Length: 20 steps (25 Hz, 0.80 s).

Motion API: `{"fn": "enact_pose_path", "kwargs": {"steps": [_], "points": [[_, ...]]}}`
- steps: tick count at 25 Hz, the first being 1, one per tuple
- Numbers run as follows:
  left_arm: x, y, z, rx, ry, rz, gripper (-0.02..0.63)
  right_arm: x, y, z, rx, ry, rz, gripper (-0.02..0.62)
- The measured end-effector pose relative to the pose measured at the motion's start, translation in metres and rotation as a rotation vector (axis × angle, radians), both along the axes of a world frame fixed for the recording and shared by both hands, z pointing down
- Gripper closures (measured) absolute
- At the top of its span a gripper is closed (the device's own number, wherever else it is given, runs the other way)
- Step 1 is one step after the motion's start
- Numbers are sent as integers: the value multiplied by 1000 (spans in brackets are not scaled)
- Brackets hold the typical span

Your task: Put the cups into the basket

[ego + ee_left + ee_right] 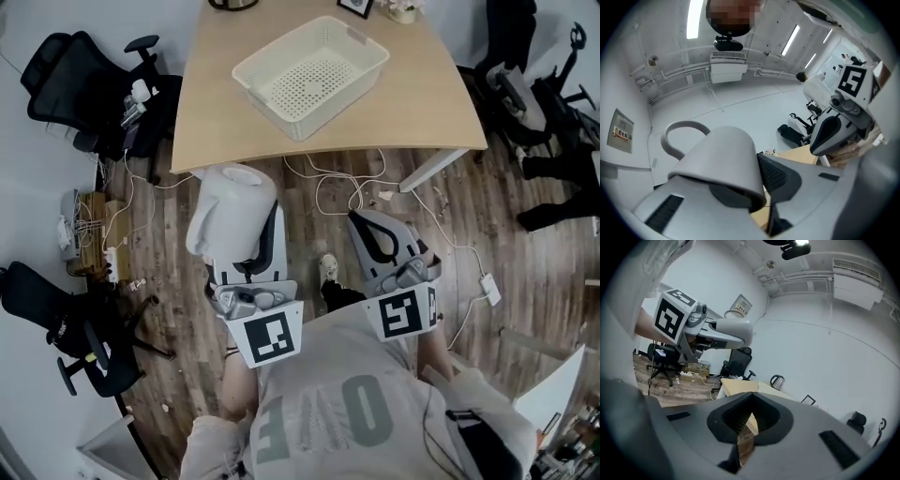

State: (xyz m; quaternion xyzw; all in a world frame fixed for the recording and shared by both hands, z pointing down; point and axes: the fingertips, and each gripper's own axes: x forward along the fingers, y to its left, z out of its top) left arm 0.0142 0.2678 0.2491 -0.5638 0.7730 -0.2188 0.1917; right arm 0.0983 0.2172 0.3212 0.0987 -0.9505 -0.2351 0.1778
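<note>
White cup [228,208] is held clamped between the jaws of the left gripper [253,242]. In the left gripper view the cup [723,158] is seen tilted, with its handle [678,132] up and to the left and its rim down against the jaw pads. In the head view the cup is over the wood floor [309,234], just short of the table's near edge. The cream perforated basket [310,73] stands on the light wooden table [427,94], well apart from the cup. The right gripper [367,228] is held beside the left one, also over the floor. In the right gripper view its jaws are pressed together with nothing between them. Black office chairs [80,89] and loose cables [337,187] are noted around the table.
</note>
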Motion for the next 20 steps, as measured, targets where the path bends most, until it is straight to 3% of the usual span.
{"fn": "enact_pose_path", "kwargs": {"steps": [9,14,20], "points": [[-68,-77,6,-20,24,-67,549,-47,-80,-5,-107,-27,-39,597],[-94,-113,0,-24,27,-45,549,-75,-113,-3,-167,-26,-50,597],[-145,-169,-2,32,40,-5,549,-124,-161,9,-152,-10,-15,597]]}}
